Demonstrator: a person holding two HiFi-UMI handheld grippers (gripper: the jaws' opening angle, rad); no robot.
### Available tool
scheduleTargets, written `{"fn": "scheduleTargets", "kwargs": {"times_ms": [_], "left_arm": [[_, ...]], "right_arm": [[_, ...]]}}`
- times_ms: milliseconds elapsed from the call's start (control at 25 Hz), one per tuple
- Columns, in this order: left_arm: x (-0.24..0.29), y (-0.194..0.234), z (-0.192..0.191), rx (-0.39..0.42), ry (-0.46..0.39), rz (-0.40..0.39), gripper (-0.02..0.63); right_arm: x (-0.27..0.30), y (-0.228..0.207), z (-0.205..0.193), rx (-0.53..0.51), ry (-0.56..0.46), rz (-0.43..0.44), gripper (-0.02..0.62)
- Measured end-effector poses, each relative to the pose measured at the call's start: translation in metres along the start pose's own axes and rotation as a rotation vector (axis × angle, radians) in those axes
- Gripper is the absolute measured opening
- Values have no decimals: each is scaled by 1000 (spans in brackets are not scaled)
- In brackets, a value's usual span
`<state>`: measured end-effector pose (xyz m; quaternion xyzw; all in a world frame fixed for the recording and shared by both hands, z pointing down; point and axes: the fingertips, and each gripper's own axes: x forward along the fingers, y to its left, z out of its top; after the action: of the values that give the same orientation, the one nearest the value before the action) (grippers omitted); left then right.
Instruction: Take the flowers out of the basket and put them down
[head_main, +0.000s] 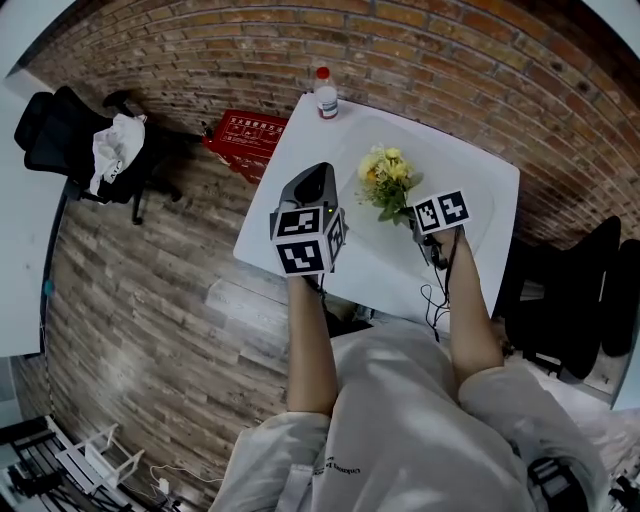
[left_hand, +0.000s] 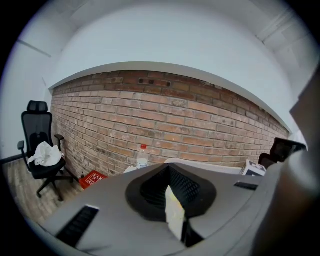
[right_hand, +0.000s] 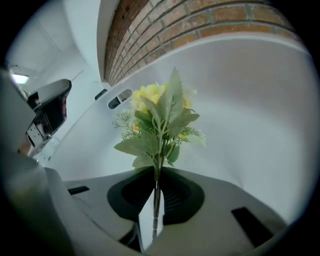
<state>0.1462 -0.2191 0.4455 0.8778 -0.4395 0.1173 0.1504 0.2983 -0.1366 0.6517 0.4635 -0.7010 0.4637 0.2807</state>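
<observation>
A small bunch of yellow flowers (head_main: 385, 178) with green leaves is held upright over the white table (head_main: 480, 180). My right gripper (head_main: 411, 214) is shut on the thin stems. In the right gripper view the stems run down between the two pads of the right gripper (right_hand: 156, 212), and the flowers (right_hand: 157, 115) stand above them. My left gripper (head_main: 314, 180) hovers over the table's left part, apart from the flowers. Its jaws are shut in the left gripper view, with nothing seen in the left gripper (left_hand: 176, 214). No basket shows in any view.
A clear bottle with a red cap (head_main: 326, 93) stands at the table's far corner. On the wooden floor by the brick wall are a red crate (head_main: 245, 135) and a black office chair (head_main: 80, 140) with white cloth. Another dark chair (head_main: 580, 290) stands right of the table.
</observation>
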Motion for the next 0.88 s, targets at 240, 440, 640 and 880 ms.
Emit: {"fn": "scheduleTargets", "kwargs": {"times_ms": [240, 440, 640, 880], "left_arm": [[2, 1, 7, 74, -11, -43, 25], [-1, -12, 19, 101, -20, -101, 25], [-3, -13, 16, 143, -1, -174, 25], [-10, 1, 9, 130, 19, -225, 25]], "right_arm": [[-35, 24, 28, 22, -190, -1, 64], [-68, 47, 47, -14, -326, -39, 64], [-108, 57, 68, -24, -497, -179, 66], [-142, 69, 77, -9, -575, -280, 66]]}}
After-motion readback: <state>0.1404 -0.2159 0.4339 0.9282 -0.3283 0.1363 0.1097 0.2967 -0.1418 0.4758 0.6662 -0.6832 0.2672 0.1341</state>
